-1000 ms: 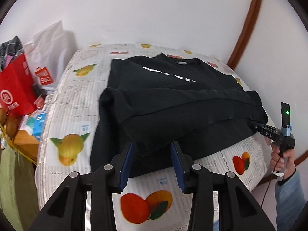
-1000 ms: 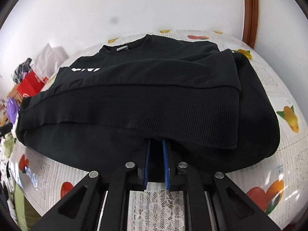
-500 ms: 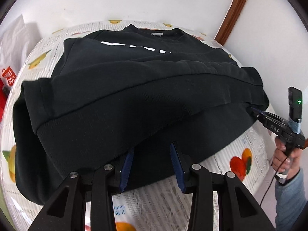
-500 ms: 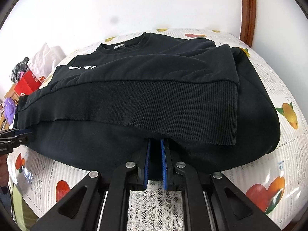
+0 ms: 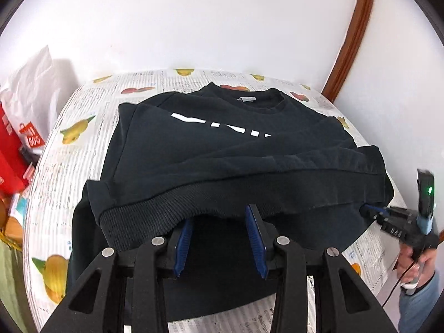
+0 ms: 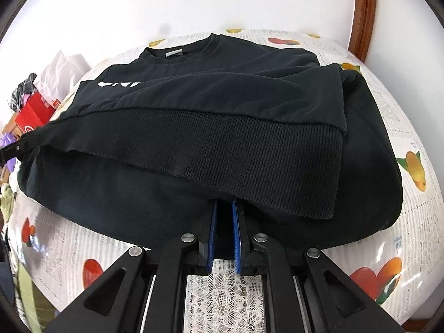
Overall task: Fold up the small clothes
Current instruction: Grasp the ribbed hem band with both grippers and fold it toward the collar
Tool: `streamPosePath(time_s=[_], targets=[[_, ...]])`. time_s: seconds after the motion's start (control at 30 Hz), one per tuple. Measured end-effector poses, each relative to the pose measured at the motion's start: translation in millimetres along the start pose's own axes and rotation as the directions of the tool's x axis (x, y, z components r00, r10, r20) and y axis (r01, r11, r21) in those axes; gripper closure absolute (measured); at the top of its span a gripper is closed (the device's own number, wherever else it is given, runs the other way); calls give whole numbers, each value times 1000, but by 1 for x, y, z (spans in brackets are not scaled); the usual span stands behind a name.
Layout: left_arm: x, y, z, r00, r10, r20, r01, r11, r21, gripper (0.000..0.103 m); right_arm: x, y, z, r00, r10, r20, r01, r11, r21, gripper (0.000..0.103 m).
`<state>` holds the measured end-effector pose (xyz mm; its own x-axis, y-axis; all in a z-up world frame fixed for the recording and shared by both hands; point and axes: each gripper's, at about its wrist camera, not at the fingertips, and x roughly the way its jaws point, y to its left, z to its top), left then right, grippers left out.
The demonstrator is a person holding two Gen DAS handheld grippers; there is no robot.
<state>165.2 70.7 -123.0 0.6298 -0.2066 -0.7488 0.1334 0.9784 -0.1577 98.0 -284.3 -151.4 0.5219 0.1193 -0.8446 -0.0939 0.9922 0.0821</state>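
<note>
A black sweatshirt (image 5: 222, 149) with white chest lettering lies on the fruit-print table (image 5: 83, 144), neck at the far side. Its ribbed hem (image 6: 249, 149) is turned up over the body. My left gripper (image 5: 219, 219) is open, its blue pads under the hem's left part. My right gripper (image 6: 223, 208) is shut on the hem's lower layer at the near edge. It also shows in the left wrist view (image 5: 369, 211) at the sweatshirt's right corner. The left gripper's tip shows in the right wrist view (image 6: 22, 144) at the left corner.
A red and a white shopping bag (image 5: 25, 127) stand left of the table, with clutter below. A white wall and a brown door frame (image 5: 352, 36) lie behind. A lace cloth (image 6: 222, 299) lies under my right gripper at the table's near edge.
My left gripper moved in to the hem, then drew back and rose a little, still open. The hem fold now sits higher over the chest. My right gripper stays clamped.
</note>
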Motion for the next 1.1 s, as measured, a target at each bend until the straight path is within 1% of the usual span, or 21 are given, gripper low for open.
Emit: streamPosePath(time_s=[0.07, 0.13, 0.17, 0.3, 0.4, 0.53, 0.67, 0.83, 0.9, 1.0, 1.1], targets=[[0, -2, -2, 1000, 7, 14, -8, 1000, 19, 66, -2, -6, 6, 999, 43, -3, -43, 998, 47, 90], [0, -4, -1, 1000, 5, 27, -6, 1000, 24, 66, -3, -11, 12, 997, 82, 0, -81, 992, 92, 90], [0, -4, 0, 1000, -3, 31, 2, 1000, 20, 66, -3, -11, 15, 996, 86, 4, -86, 992, 98, 90], [-5, 3, 7, 998, -35, 47, 36, 999, -8, 66, -6, -3, 28, 998, 54, 36, -57, 996, 64, 90], [-4, 7, 15, 998, -42, 55, 43, 999, -20, 66, -10, 2, 40, 997, 48, 60, -50, 998, 35, 90], [1, 13, 28, 997, -21, 73, 23, 1000, -15, 66, -4, -3, 61, 996, 37, 83, -41, 998, 37, 90], [10, 19, 44, 997, -7, 83, 8, 1000, -12, 66, 0, -7, 81, 992, 47, 120, -53, 998, 43, 90], [26, 23, 64, 995, 39, 95, -41, 999, 16, 66, 7, -6, 113, 984, 22, 176, -29, 999, 37, 90], [34, 25, 71, 994, 57, 96, -59, 998, 25, 66, 13, -7, 124, 984, 2, 180, -9, 999, 35, 90], [46, 28, 82, 991, 92, 95, -95, 995, 30, 66, 25, -9, 142, 985, -5, 172, 0, 1000, 24, 90], [52, 31, 90, 990, 99, 99, -102, 994, 29, 66, 32, -4, 159, 984, -24, 174, 27, 1000, -14, 90]])
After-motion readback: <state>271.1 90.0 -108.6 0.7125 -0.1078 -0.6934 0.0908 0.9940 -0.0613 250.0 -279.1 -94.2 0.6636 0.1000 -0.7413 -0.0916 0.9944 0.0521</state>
